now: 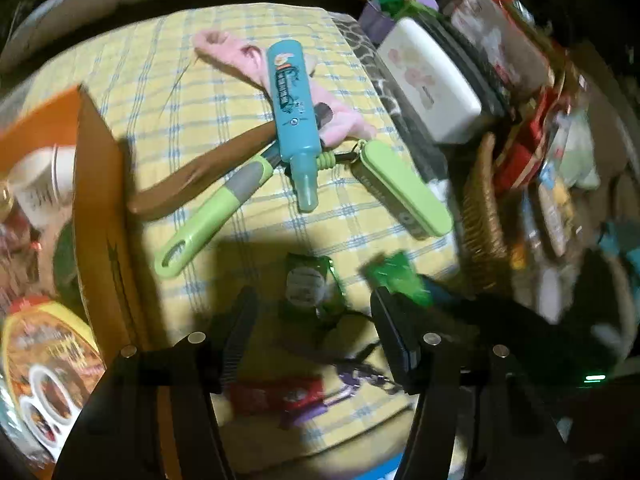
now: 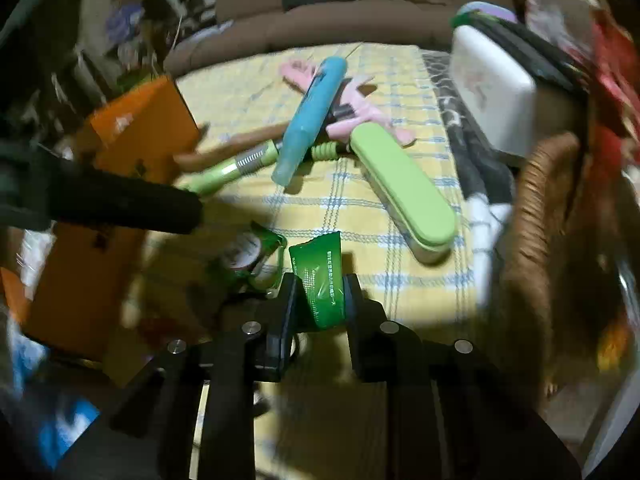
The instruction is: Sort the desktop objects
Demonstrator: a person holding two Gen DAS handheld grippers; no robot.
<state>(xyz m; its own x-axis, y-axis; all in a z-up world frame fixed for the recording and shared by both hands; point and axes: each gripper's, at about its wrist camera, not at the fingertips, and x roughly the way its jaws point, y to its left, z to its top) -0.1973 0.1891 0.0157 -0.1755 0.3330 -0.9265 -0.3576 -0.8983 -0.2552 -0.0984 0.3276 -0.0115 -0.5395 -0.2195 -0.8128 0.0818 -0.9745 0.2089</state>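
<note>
A green tube is seen clamped between the fingers of the right gripper only in the right wrist view, above the desk's near edge. The left gripper is held spread wide over a green packet. Bare checked cloth is left toward the far edge, bounded by an orange box leftward and a wicker basket rightward.

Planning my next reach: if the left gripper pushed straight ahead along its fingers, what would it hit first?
Most likely the green packet lying between the open left gripper's fingertips on the checked cloth. Beyond it sits the blue tube, though depth is hard to judge.
</note>
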